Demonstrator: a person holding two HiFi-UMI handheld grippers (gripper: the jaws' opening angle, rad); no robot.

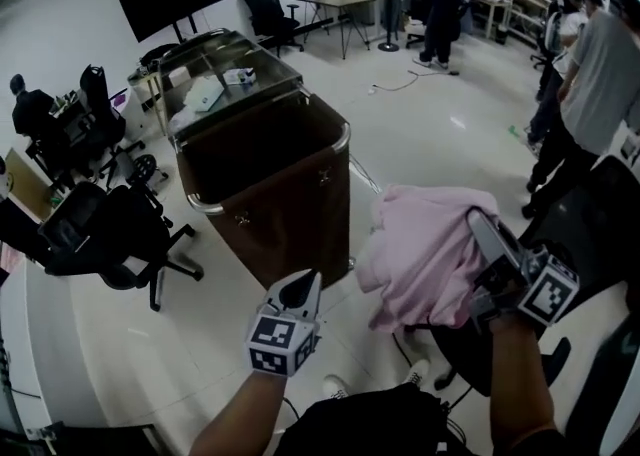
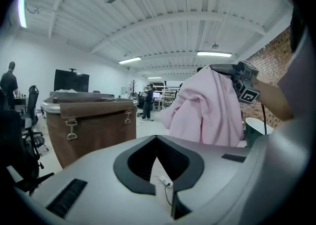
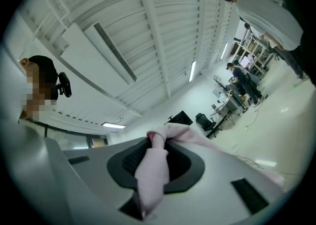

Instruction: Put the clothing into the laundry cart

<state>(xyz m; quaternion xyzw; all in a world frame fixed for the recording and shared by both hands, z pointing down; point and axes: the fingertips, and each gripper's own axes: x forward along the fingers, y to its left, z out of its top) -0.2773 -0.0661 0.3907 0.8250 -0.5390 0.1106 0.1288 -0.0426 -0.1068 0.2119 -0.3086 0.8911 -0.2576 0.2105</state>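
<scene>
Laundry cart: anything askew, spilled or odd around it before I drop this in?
Nothing spilled or damaged. The laundry cart stands upright, but a panel carrying loose white items covers its far part, so only the near part is open. The pink garment hangs from the right gripper, beside the cart, not over it.

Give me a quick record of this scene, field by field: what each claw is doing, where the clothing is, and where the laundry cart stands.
right claw: shut on the pink garment
left claw: shut, nothing between its jaws
pink garment: bunched, hanging in the air from the right claw
laundry cart: brown, top open, on the floor to the left of the garment in the head view
task status: garment outside the cart, not yet put in
</scene>
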